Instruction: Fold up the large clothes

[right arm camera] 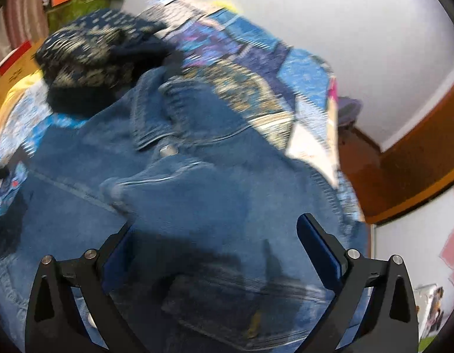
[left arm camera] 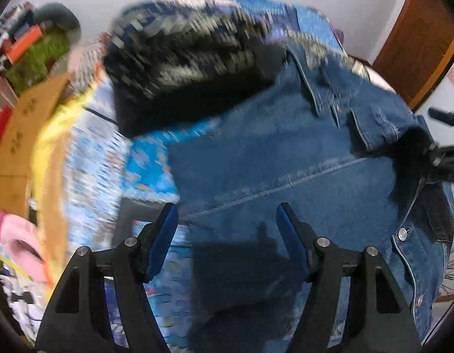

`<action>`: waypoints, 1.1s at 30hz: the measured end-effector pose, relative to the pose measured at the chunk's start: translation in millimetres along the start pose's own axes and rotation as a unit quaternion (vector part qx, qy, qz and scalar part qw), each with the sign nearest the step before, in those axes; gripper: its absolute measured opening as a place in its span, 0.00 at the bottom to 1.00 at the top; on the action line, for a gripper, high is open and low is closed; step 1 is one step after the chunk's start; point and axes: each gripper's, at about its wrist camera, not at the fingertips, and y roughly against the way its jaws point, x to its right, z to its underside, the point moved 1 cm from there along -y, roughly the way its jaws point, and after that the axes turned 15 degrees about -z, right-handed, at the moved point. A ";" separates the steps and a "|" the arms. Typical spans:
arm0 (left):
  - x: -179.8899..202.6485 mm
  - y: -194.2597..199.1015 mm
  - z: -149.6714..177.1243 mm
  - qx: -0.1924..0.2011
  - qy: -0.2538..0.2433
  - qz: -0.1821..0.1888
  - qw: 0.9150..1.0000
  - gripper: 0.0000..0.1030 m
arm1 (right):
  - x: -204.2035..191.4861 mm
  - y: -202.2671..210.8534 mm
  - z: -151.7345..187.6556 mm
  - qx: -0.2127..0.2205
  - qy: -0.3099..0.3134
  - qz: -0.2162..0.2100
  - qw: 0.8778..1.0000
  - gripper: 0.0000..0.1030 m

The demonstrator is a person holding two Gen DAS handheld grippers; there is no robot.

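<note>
Denim jacket (left arm camera: 300, 170) is laid on patterned bedspread (left arm camera: 150, 158), left claw (left arm camera: 228, 220) and right claw (right arm camera: 215, 235) released above it.

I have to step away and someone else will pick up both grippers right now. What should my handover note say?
Left gripper: open, empty, above the denim jacket.
Right gripper: open, empty, over the same jacket, near its collar.
Jacket lies spread on the patterned bedspread; a dark patterned garment is heaped beyond it.
Done: jacket laid out; no finished fold can be seen.
Left: grip the jacket and fold it, then probably the dark garment.
</note>
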 end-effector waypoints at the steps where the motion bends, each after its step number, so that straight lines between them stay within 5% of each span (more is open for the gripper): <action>1: 6.4 -6.5 0.7 -0.008 -0.004 0.005 1.000 0.66 | 6.2 3.3 3.1 0.007 -0.007 -0.001 1.000 0.94; 12: 49.6 -37.9 10.6 -0.016 -0.033 0.006 0.999 0.67 | 45.0 18.4 37.5 0.042 -0.086 -0.018 0.995 0.92; 17: 40.1 -45.3 16.6 -0.027 -0.006 0.038 0.999 0.67 | 73.4 14.7 63.2 0.038 -0.187 -0.081 0.978 0.92; 23: 43.4 -41.6 22.8 -0.014 -0.012 0.022 1.000 0.67 | 88.3 20.1 86.5 0.051 -0.244 -0.114 0.962 0.92; 28: 48.7 -39.3 26.0 -0.003 -0.022 0.003 1.000 0.67 | 107.5 32.8 101.3 0.064 -0.266 -0.066 0.960 0.92; 31: 48.2 -40.4 22.7 -0.007 -0.017 0.005 1.000 0.67 | 120.6 39.1 113.6 0.073 -0.295 -0.110 0.946 0.92; 33: 50.5 -36.3 21.3 -0.012 -0.016 0.004 1.000 0.67 | 124.6 44.4 119.1 0.074 -0.309 -0.096 0.943 0.92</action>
